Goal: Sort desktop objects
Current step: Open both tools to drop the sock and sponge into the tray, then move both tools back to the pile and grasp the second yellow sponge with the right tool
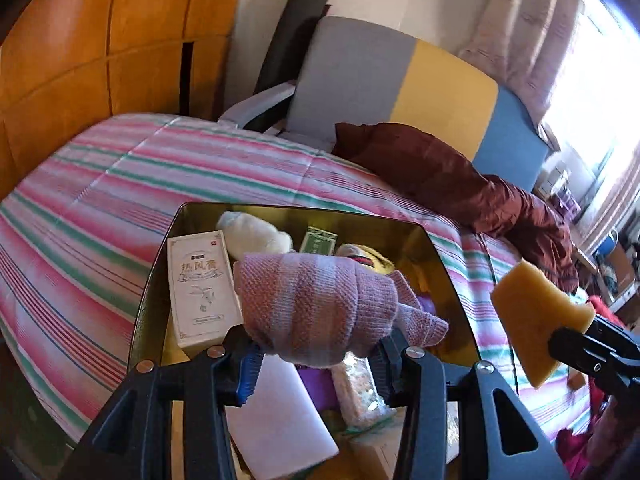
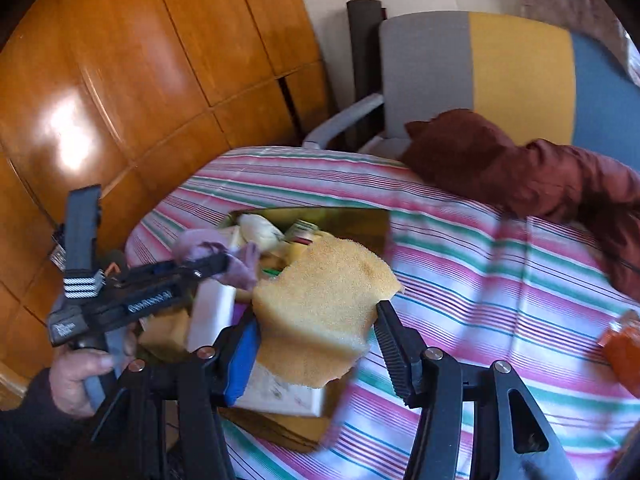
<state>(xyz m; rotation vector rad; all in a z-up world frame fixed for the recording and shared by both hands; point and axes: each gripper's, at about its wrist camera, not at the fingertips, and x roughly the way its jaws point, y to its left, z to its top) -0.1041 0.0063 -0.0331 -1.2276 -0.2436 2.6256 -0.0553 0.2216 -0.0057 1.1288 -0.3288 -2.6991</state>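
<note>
My left gripper (image 1: 316, 356) is shut on a pink knitted glove (image 1: 320, 304) and holds it over a gold metal box (image 1: 154, 280) that lies on the striped bedspread. The box holds a white carton (image 1: 202, 288), a white plush toy (image 1: 252, 232), a green packet (image 1: 318, 240) and several other items. My right gripper (image 2: 316, 336) is shut on a yellow sponge (image 2: 320, 308), above the box's right side. In the left wrist view the sponge (image 1: 540, 316) and right gripper (image 1: 576, 344) show at the right. In the right wrist view the left gripper (image 2: 224, 264) holds the glove (image 2: 236, 264).
A dark red jacket (image 1: 460, 176) lies on the bedspread (image 1: 100, 208) beyond the box. A grey, yellow and blue chair (image 1: 400, 80) stands behind the bed, with a wooden wardrobe (image 1: 100, 40) at the left. An orange object (image 2: 624, 344) lies at the right edge.
</note>
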